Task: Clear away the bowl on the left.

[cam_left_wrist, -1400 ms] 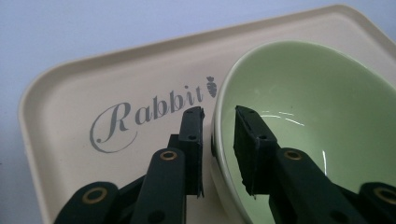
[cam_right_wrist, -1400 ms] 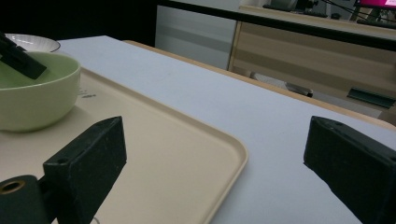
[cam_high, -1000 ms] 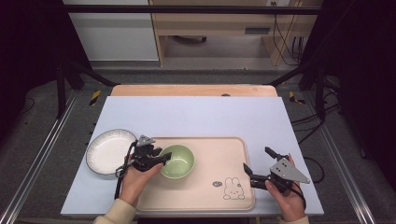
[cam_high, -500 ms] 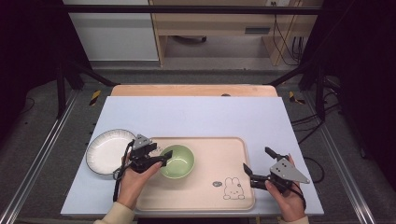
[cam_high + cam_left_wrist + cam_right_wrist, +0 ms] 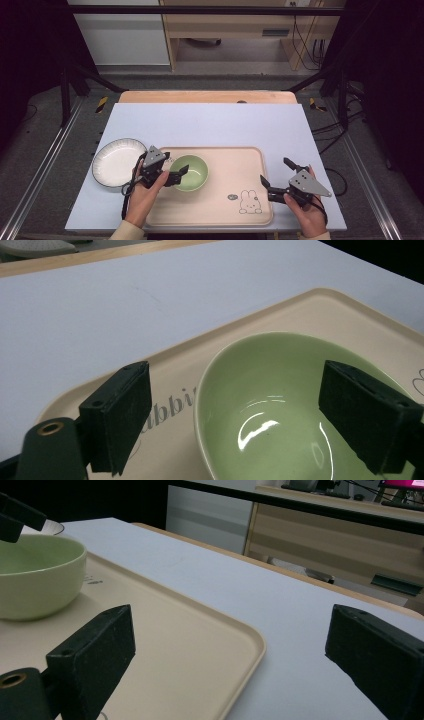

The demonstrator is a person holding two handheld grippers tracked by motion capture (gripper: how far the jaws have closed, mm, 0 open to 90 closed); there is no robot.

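A light green bowl (image 5: pixel 193 173) stands on the left half of a beige tray (image 5: pixel 225 200) with a rabbit drawing (image 5: pixel 248 201). My left gripper (image 5: pixel 175 168) is open at the bowl's left rim. In the left gripper view one jaw hangs outside the bowl (image 5: pixel 280 410) over the tray (image 5: pixel 165 365), the other over the bowl's hollow. My right gripper (image 5: pixel 274 171) is open at the tray's right edge, holding nothing. In the right gripper view it (image 5: pixel 230 625) straddles the tray's corner (image 5: pixel 250 637), with the bowl (image 5: pixel 35 580) far left.
A white plate (image 5: pixel 116 162) lies on the pale blue mat (image 5: pixel 215 125) just left of the tray, beside the left hand. A wooden table edge (image 5: pixel 205 96) runs along the back, with a cabinet beyond. Dark frame rails flank both sides.
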